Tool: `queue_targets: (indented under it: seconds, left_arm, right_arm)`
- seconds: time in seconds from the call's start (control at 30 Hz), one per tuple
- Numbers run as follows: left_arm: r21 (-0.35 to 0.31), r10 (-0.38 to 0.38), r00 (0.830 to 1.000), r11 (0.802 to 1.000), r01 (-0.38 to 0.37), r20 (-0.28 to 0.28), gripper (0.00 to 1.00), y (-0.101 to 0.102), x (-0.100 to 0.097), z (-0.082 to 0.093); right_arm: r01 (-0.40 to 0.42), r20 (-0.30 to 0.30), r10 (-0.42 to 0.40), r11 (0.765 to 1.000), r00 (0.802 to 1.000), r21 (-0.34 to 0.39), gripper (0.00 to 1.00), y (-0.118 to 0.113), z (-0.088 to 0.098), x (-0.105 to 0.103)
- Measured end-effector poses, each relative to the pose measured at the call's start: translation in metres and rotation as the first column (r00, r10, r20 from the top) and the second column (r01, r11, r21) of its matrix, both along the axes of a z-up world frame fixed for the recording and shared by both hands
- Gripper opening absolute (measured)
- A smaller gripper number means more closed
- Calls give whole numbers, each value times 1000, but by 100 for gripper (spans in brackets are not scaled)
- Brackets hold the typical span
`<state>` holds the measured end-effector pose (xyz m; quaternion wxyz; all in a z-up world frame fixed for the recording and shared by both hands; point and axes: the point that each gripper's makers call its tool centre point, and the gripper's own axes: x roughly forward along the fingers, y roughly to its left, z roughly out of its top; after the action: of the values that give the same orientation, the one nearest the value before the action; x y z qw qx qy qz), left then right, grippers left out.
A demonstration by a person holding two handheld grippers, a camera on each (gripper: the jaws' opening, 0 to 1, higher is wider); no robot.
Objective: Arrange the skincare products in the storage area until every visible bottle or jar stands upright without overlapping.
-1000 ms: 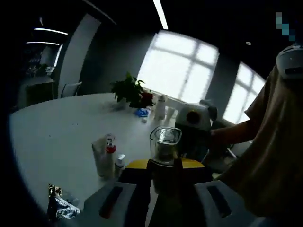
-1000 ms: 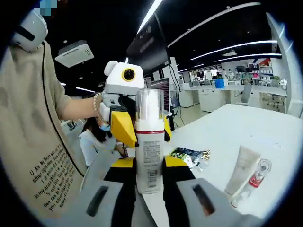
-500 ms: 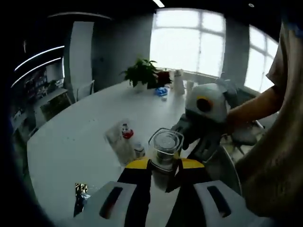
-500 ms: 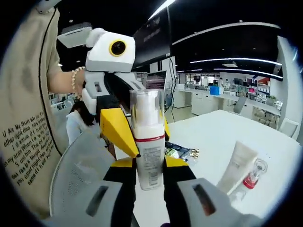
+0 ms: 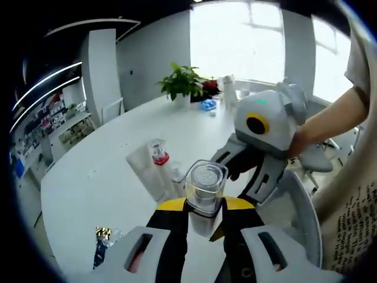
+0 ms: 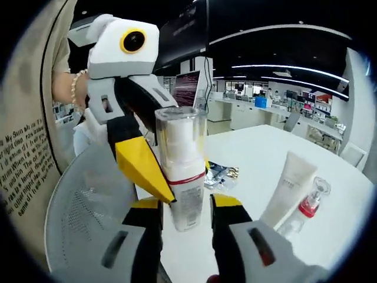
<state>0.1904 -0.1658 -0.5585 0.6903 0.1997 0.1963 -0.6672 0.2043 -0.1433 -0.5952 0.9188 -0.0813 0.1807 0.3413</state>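
Left claw (image 5: 203, 217) pinches the upright bottle (image 6: 181, 171) over the surface (image 5: 100, 177); right claw (image 6: 185, 215) spread beside it. Tube (image 6: 288, 187) and spray bottle (image 6: 311, 200) already upright; placement outstanding.

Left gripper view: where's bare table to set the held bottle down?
Bare table spreads wide between the white tube and the plant. It is crowded beside the bottle, where the tube, the red-collared bottle and the right gripper close in.
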Motion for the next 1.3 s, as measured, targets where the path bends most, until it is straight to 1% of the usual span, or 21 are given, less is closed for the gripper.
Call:
queue_targets:
  seconds: [0.1,0.17,0.3,0.4,0.5,0.53,0.63,0.77,0.83,0.9,1.1,1.13,1.2,1.3]
  left_arm:
    - [8,-4,1000,1000,4,8,18,-5,2,-10]
    - [11,-6,1000,1000,6,0,18,-10,4,-18]
    - [3,2,1000,1000,-2,-10,17,-19,10,-27]
    - [1,6,1000,1000,-6,-14,15,-28,17,-35]
    - [-7,6,999,1000,-6,-41,15,-35,22,-43]
    - [-9,5,999,1000,-5,-49,15,-37,23,-45]
    - [-20,-5,999,1000,4,-49,15,-43,27,-53]
    - [-46,-53,997,998,51,-54,15,-53,29,-63]
    - [-48,-74,997,996,72,-36,15,-56,33,-69]
    - [-43,-91,995,995,90,-31,15,-59,37,-76]
    - [-51,-139,990,989,139,9,15,-66,51,-89]
    - [-56,-153,988,987,154,12,15,-67,52,-90]
    - [-56,-173,984,983,175,36,15,-70,57,-94]
    - [-61,-191,981,979,193,36,15,-73,63,-99]
  right_arm:
    - [29,-10,-29,1000,1000,-7,41,-7,-5,0]
    - [55,-24,-55,998,998,-4,45,-12,-9,-1]
    - [109,-37,-109,994,993,7,52,-23,-13,-2]
    - [142,-45,-141,990,989,22,56,-29,-13,-3]
    - [174,-49,-172,985,984,20,59,-35,-15,-3]
    - [191,-56,-189,981,980,25,60,-38,-17,-4]
    - [224,-60,-222,974,973,28,60,-44,-19,-5]
    - [295,-66,-293,955,954,31,62,-58,-21,-7]
    - [330,-69,-327,943,942,38,65,-65,-22,-9]
    - [357,-78,-353,933,932,41,68,-70,-24,-11]
    - [420,-99,-414,906,905,47,71,-81,-30,-14]
    - [438,-100,-432,898,896,48,72,-83,-30,-14]
    - [449,-104,-442,892,891,56,73,-84,-31,-14]
    - [465,-113,-457,883,882,62,75,-85,-33,-16]
